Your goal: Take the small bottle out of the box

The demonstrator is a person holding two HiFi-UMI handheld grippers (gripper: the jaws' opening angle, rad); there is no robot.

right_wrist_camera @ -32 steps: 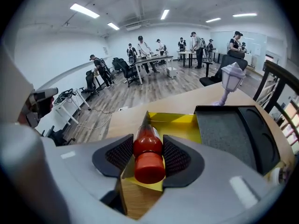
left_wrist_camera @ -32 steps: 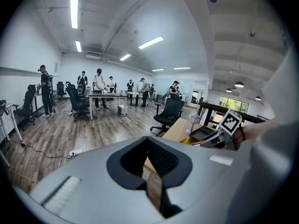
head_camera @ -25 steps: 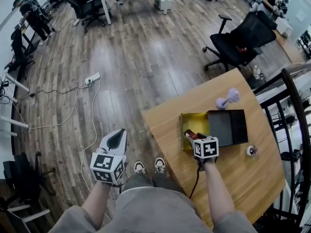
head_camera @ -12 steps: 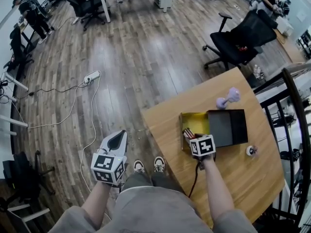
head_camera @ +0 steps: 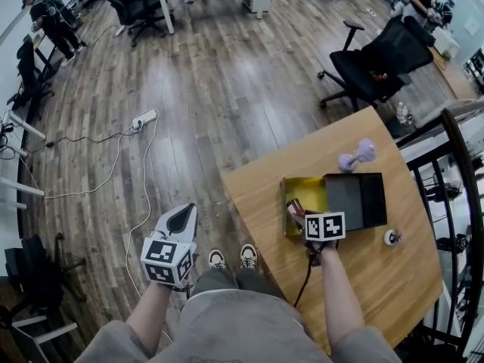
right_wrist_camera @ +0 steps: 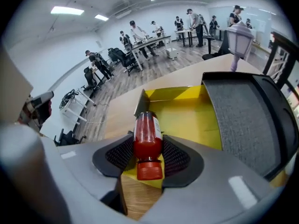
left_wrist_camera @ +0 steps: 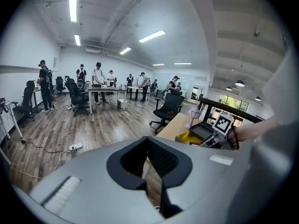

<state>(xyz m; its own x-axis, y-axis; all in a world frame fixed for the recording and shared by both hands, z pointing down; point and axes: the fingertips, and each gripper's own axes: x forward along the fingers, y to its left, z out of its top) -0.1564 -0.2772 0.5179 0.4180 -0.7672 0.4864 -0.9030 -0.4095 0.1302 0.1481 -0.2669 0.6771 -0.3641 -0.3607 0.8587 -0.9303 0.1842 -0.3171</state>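
A small bottle [right_wrist_camera: 147,133] of red liquid with a red cap lies between my right gripper's [right_wrist_camera: 148,149] black pads, cap toward the camera. In the head view that gripper [head_camera: 299,212] holds the bottle [head_camera: 293,205] over the near left corner of the yellow-lined box [head_camera: 308,191]. The yellow inside of the box [right_wrist_camera: 191,113] shows no other contents. Its dark lid [head_camera: 355,200] lies open to the right. My left gripper [head_camera: 184,212] hangs over the floor left of the table with nothing in it; in its own view the jaws [left_wrist_camera: 148,142] meet at the tips.
The box sits on a wooden table [head_camera: 280,165] whose left corner is close by. A purple dumbbell-shaped object [head_camera: 355,156] lies behind the box, and a small round thing [head_camera: 391,237] to its right. An office chair [head_camera: 370,59] stands beyond; a power strip [head_camera: 142,119] lies on the floor.
My right gripper, still holding the bottle, has shifted a little left and then right at the box's near corner. The left gripper has stayed put.
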